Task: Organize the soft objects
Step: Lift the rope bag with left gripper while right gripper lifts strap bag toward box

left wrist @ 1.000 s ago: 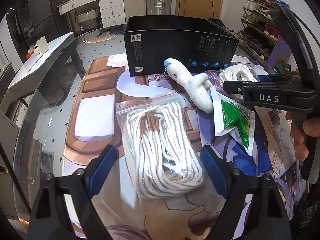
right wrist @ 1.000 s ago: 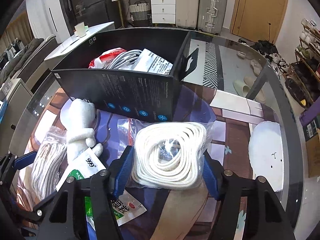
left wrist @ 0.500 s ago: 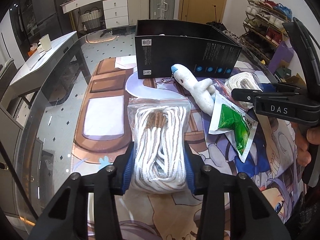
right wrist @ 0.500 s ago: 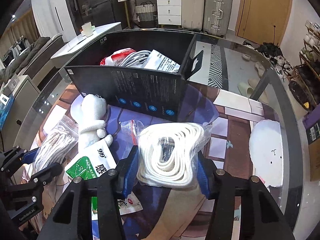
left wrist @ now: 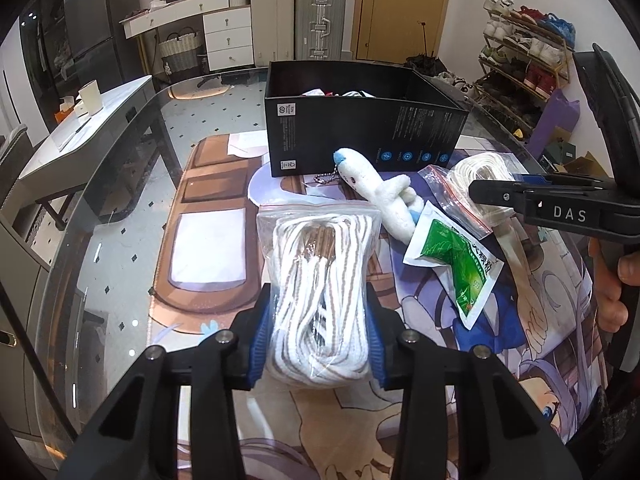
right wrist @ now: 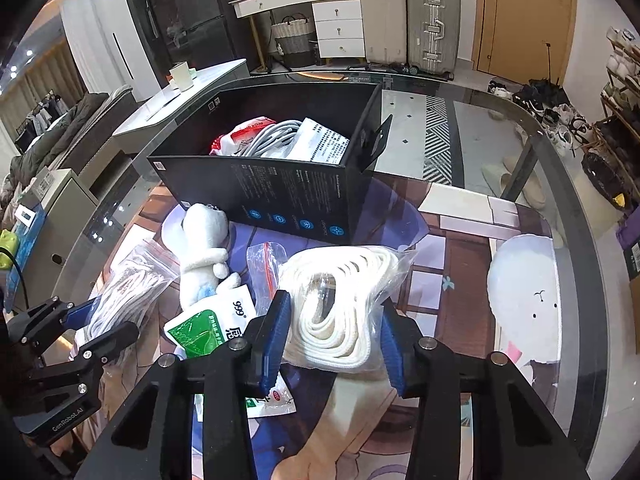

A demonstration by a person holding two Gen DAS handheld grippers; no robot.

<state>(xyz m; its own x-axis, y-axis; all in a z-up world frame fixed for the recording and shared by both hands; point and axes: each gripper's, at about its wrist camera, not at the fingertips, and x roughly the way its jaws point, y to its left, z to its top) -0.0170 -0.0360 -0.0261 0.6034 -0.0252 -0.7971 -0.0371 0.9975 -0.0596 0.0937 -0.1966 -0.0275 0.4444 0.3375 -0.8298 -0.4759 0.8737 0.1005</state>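
1. The left claw [left wrist: 318, 336] is closing and now squeezes the bag of striped rope [left wrist: 318, 280]; before, it was wide open.
2. The right claw [right wrist: 334, 336] is closing too, pinching the bag of white rope [right wrist: 340, 300].
3. Both bags sit on the desk [left wrist: 120, 240], ready to go into the black box [right wrist: 280, 196] behind.

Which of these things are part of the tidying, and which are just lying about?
Part of the job:
striped rope bag
white cord bag
plush toy
green sachet
black box

Lying about:
suitcases
shoe rack
wicker basket
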